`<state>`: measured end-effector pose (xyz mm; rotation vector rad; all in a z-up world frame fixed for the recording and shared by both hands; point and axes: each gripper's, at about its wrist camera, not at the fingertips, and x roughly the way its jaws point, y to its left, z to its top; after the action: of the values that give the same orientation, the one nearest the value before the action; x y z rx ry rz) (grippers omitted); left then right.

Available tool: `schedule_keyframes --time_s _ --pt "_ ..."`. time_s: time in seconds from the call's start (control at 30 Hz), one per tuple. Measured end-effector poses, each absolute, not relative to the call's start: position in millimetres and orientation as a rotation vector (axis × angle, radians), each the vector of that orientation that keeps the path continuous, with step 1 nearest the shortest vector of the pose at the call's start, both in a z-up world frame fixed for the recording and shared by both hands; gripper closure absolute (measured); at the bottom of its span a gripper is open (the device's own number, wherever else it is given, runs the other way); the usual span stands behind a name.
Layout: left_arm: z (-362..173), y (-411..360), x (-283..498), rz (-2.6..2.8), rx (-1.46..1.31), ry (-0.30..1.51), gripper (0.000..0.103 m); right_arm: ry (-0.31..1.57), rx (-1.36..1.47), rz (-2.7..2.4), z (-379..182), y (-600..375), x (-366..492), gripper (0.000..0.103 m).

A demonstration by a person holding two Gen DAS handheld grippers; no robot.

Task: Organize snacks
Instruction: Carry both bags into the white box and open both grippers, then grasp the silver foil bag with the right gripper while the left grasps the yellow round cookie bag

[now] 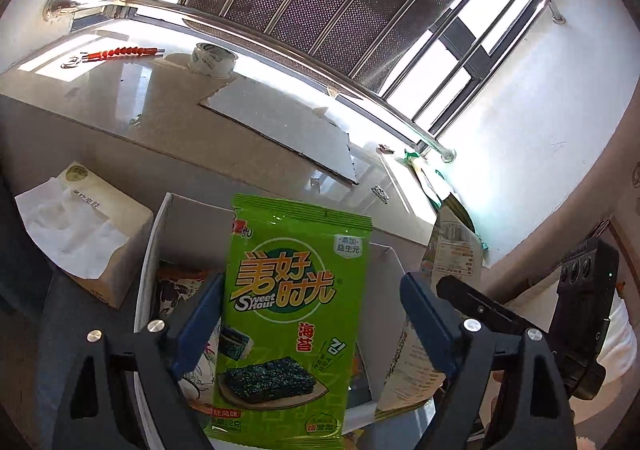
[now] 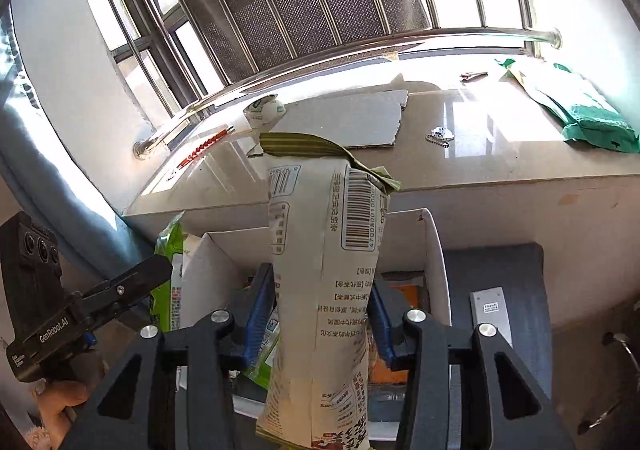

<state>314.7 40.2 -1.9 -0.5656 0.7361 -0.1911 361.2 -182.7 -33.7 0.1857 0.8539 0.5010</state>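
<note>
Left gripper (image 1: 312, 314): my jaws gape wide, green seaweed packet (image 1: 290, 314) loose between them.
Right gripper (image 2: 320, 310): my jaws stand apart, white snack bag (image 2: 324, 270) between, over the white box (image 2: 434, 250).

The green seaweed packet (image 1: 292, 314) and white snack bag (image 2: 324, 290) hide the box's contents.

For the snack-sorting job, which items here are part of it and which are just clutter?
Part of the job:
- green seaweed packet, between the left gripper's open jaws
- white snack bag, between the right gripper's jaws
- white box below them

Just lying about:
- tissue box
- tape roll
- cardboard sheet
- green mailer bag
- keychain
</note>
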Motion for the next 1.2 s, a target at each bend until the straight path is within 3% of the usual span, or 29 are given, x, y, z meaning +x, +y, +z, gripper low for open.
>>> schedule_keyframes --time_s 0.03,0.37,0.7,1.2 --pt "-5 43 315 -0.197 -0.58 0.742 0.0 0.861 0.203 0.507 -33 -184 365 0.0" --pt "4 60 263 -0.174 -0.47 0.713 0.0 0.794 0.235 0.536 -24 -201 334 0.0" --pt "27 36 145 -0.218 -0.202 0.592 0.0 0.782 0.149 0.612 -42 -235 215 0.0" --pt "-61 -4 24 -0.254 -0.114 0.671 0.0 0.89 0.239 0.501 -139 -289 68 0.0"
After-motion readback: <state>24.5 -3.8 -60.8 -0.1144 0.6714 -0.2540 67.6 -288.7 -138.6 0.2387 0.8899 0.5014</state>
